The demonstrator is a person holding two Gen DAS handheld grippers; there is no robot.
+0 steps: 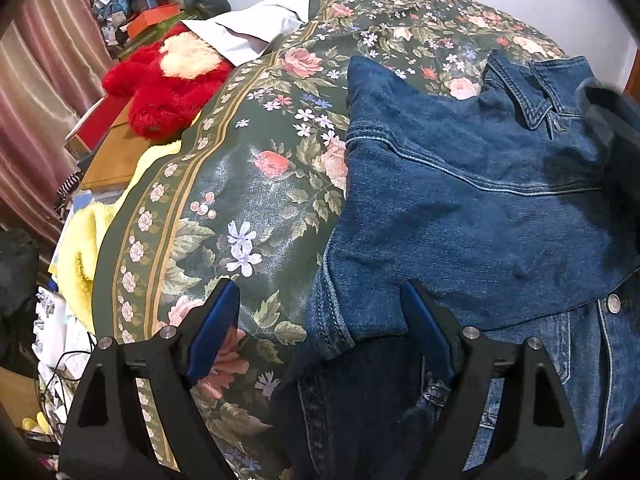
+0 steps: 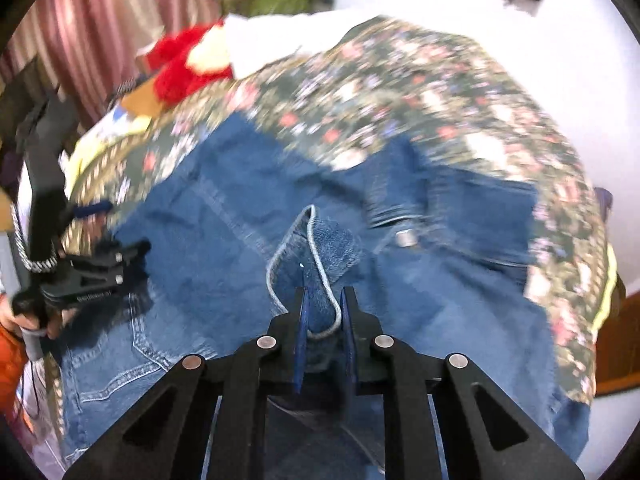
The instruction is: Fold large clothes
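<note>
One denim jacket (image 1: 460, 200), collar toward the bed's far edge.

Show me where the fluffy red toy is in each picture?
Left wrist view: the red plush toy lies at upper left, beside the flowered bedspread, in front of the pink curtain.
Right wrist view: the red plush toy is blurry at upper left, beyond the denim jacket.
Shared landmark: the white pillow just right of the toy in both.
</note>
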